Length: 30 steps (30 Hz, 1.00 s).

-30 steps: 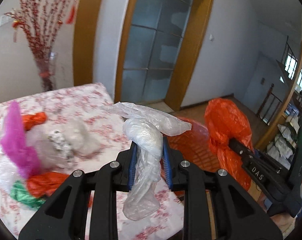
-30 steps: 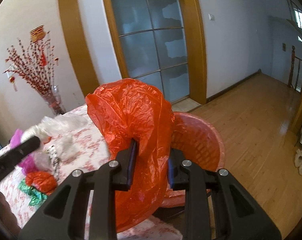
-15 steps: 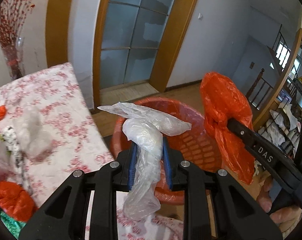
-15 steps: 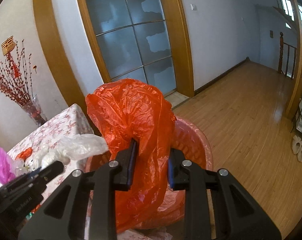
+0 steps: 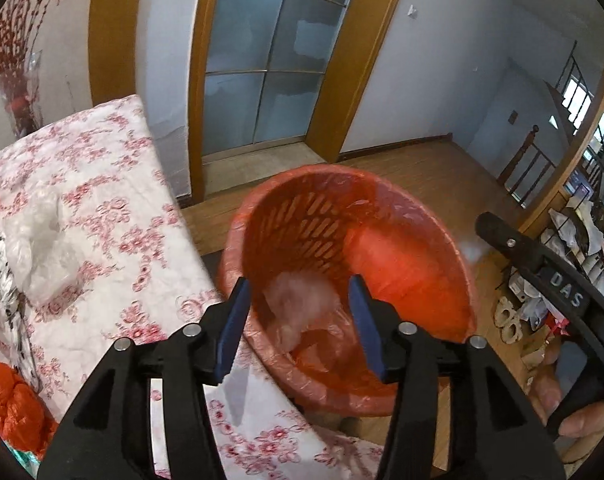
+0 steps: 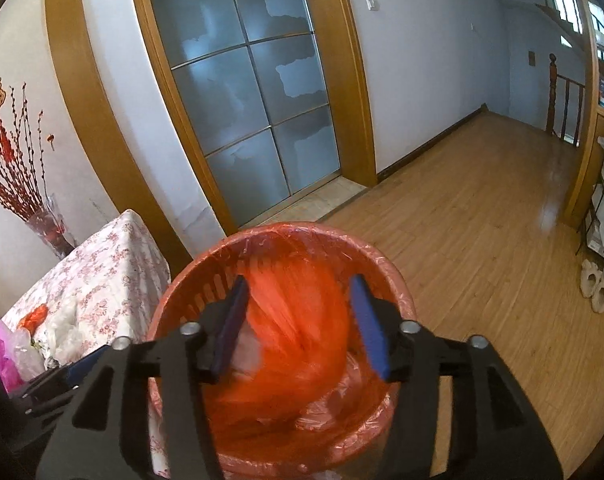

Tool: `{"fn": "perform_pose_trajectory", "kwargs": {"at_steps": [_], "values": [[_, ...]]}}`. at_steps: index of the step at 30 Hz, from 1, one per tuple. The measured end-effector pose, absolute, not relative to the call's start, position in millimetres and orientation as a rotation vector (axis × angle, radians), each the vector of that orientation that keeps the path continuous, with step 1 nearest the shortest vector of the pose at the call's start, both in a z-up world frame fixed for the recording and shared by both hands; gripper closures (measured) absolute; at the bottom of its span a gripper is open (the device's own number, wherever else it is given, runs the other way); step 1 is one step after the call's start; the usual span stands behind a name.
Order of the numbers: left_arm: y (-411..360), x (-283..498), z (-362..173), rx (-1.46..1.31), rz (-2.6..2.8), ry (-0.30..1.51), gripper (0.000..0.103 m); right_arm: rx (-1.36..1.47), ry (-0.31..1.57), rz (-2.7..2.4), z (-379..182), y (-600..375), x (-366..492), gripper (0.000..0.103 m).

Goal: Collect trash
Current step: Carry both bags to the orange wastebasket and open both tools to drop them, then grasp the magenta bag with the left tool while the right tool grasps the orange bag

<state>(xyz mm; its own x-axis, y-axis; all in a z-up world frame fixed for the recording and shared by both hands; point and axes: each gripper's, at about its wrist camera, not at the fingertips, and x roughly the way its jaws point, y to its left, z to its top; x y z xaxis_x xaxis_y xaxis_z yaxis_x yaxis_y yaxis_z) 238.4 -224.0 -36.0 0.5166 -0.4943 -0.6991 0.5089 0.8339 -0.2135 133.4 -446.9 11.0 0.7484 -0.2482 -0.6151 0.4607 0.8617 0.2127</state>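
Observation:
A red slatted bin (image 5: 302,216) lined with red plastic stands on the floor beside the table. My left gripper (image 5: 300,320) hangs over it, its jaws opening; the clear plastic bag (image 5: 302,300) is a blur falling free inside the bin, below the pads. In the right wrist view my right gripper (image 6: 300,322) is also above the bin (image 6: 286,232), jaws opening, and the orange plastic bag (image 6: 298,320) drops as a blur between the pads without touching them. The right gripper's body (image 5: 541,276) shows at the right of the left wrist view.
A table with a floral cloth (image 5: 102,216) is left of the bin, holding more trash: clear plastic (image 5: 38,240), orange bags (image 5: 10,404), a pink bag (image 6: 0,356). A vase of red branches (image 6: 50,228) stands behind. Wooden floor (image 6: 481,220) spreads right, with slippers (image 6: 595,284) and a rack.
Both grippers moved from the table to above the bin, then opened. The clear bag left the left gripper and the orange bag left the right; both are falling into the bin.

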Motion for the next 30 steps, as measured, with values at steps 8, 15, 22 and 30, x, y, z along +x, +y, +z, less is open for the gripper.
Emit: {"fn": "perform_pose_trajectory", "kwargs": {"at_steps": [8,15,22,30], "values": [[-188,220,-24,0.061,-0.517,0.769,0.034,0.353,0.617,-0.393,13,-434,119,0.038],[-140,201,-10,0.077,-0.426,0.706,0.029,0.348,0.628,-0.346,18,-404,103,0.038],[-85,182,-1,0.035,-0.307,0.657,0.023,0.313,0.652,-0.25,20,-348,97,0.038],[-1,187,-10,-0.046,-0.125,0.633,0.022,0.255,0.701,-0.133,10,-281,101,0.038]]}}
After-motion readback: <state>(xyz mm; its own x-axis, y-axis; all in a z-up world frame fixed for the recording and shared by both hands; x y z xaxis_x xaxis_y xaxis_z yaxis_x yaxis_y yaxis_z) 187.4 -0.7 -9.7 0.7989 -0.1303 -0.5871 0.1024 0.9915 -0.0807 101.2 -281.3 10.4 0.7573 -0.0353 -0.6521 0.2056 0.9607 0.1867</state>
